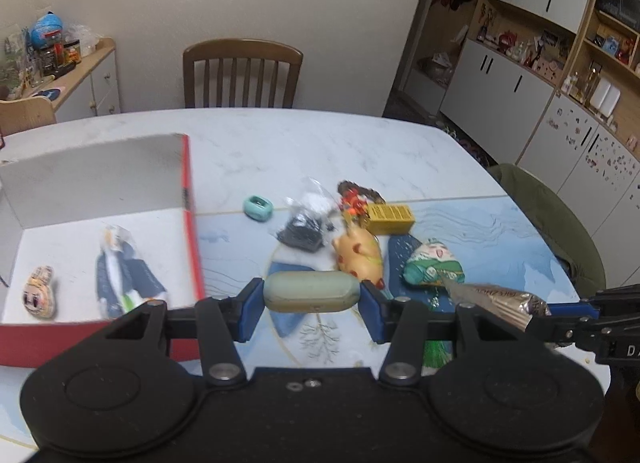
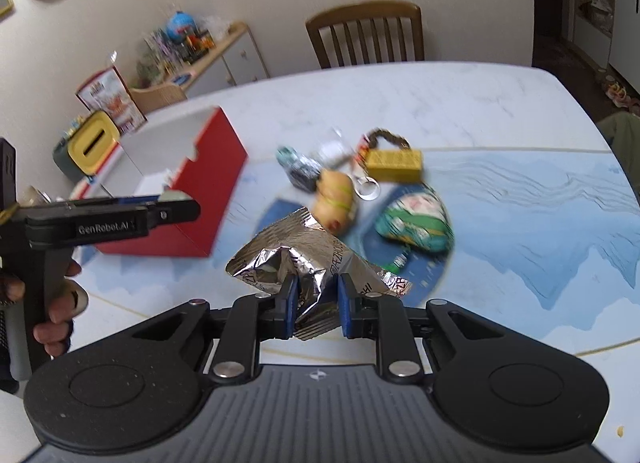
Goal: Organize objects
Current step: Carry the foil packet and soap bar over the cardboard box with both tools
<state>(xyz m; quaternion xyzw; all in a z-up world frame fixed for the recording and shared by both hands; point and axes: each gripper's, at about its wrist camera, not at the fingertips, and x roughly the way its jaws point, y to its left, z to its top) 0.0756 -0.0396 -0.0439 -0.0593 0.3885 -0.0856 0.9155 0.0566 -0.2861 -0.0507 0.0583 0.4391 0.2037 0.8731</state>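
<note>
My left gripper (image 1: 312,309) is shut on a pale green oval case (image 1: 312,291), held just right of the red box (image 1: 191,223). Inside the box lie a small figure toy (image 1: 40,297) and a packaged doll (image 1: 120,267). My right gripper (image 2: 318,305) is shut on a crinkled silver foil packet (image 2: 296,259), which also shows at the right of the left wrist view as the foil packet (image 1: 500,301). On the blue mat lie a green snack bag (image 1: 434,265), an orange plush (image 1: 358,255), a yellow box (image 1: 390,219), a black bagged item (image 1: 302,233) and a teal sharpener (image 1: 258,207).
A wooden chair (image 1: 242,73) stands at the table's far side, and a green-draped chair (image 1: 548,219) at its right. A yellow-topped container (image 2: 90,147) and a printed card (image 2: 112,99) sit behind the red box. A hand (image 2: 56,303) holds the left gripper's handle.
</note>
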